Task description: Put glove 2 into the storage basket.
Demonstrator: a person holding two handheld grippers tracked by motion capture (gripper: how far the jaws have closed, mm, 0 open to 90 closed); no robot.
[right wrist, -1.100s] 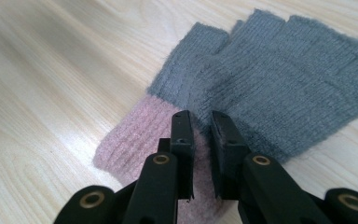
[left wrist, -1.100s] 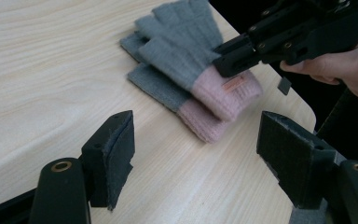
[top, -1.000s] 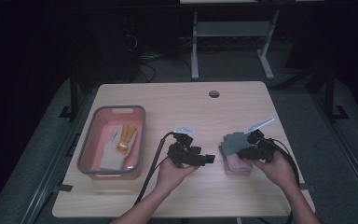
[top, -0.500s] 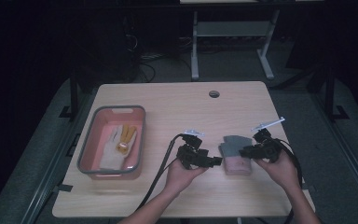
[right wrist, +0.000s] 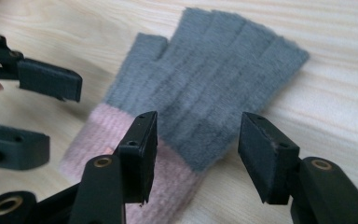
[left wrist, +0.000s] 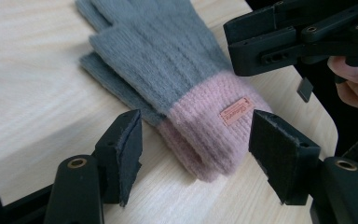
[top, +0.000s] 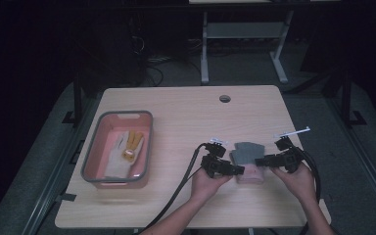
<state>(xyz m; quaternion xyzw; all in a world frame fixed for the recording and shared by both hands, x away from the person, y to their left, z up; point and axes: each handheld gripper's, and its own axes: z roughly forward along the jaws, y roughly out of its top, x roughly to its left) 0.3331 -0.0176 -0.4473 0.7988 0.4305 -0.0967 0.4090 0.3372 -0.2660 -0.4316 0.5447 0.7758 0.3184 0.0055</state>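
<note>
A grey knit glove [top: 247, 151] with a pink cuff [left wrist: 214, 126] lies flat on the wooden table, on top of a second one like it. My left gripper [top: 240, 170] reaches in from the left. Its jaws [left wrist: 198, 144] straddle the pink cuff without pressing it, and they have just been closing. My right gripper [top: 259, 160] faces it from the right. Its jaws [right wrist: 200, 140] hover open over the glove [right wrist: 214, 60] and have just been opening, with nothing gripped. The left gripper [right wrist: 32, 114] also appears in the right gripper view.
A pink tray with a grey rim [top: 149, 142] stands at the left with a white and yellow glove [top: 127, 147] in it. A cable hole [top: 224, 98] is near the table's far edge. Black cables trail off the front edge. A metal desk frame [top: 205, 54] stands behind the table.
My left gripper has moved right up to the glove's cuff. My right gripper has shifted right off the glove and its jaws have opened. The glove now lies flat.
</note>
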